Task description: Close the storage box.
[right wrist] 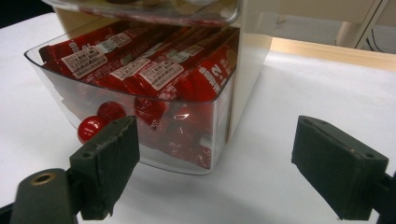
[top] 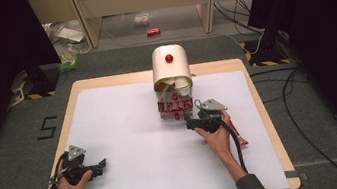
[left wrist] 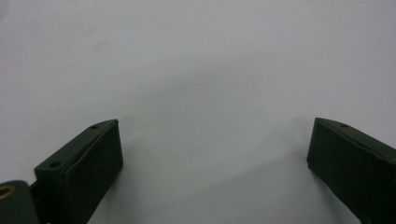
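A cream rounded dispenser (top: 170,64) with a red knob stands at the table's middle back. Its clear lower drawer (top: 175,107) (right wrist: 56,70) is pulled out and holds several red packets (right wrist: 154,70). A red ball knob (right wrist: 92,128) sits on the drawer's front. My right gripper (top: 189,121) (right wrist: 215,126) is open, just in front and to the right of the drawer's corner, with nothing between its fingers. One red packet (top: 240,137) lies on the sheet beside the right wrist. My left gripper (top: 100,166) (left wrist: 215,123) rests open and empty on the white sheet at the front left.
A white sheet (top: 126,131) covers the wooden table (top: 71,96). A second clear drawer (right wrist: 140,11) sits above the lower one. On the floor behind are a red can (top: 153,31), cables (top: 287,92) and furniture legs. Dark curtains flank both sides.
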Motion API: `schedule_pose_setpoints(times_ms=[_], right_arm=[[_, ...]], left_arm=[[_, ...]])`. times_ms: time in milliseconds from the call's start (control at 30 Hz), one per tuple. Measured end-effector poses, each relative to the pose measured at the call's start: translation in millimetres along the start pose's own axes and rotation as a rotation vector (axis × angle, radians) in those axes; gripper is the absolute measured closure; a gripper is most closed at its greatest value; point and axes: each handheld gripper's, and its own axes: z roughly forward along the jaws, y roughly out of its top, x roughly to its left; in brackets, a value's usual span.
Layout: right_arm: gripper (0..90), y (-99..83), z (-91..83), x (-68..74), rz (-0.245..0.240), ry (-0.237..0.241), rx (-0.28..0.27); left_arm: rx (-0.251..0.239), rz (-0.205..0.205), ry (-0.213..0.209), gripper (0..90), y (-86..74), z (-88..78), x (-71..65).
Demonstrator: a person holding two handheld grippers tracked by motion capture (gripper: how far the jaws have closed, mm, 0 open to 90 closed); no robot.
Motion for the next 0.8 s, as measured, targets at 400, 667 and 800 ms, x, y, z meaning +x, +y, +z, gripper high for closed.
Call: schedule_pose_setpoints(times_ms=[400,667,800], right_arm=[[13.7,-1.9,15.4,-1.8,0.044,-0.019,0.000],[14.0,-1.2,19.0,-2.9,0.055,-0.034,-0.007],[14.1,1.6,20.6,-2.4,0.056,-0.040,-0.009]], left_arm=[[0.001,-0.001,0.000,2.7,0.1,0.1,0.1],[0.002,-0.002,-0.001,2.6,0.1,0.1,0.2],[0.001,-0.002,-0.001,2.6,0.1,0.2,0.3]])
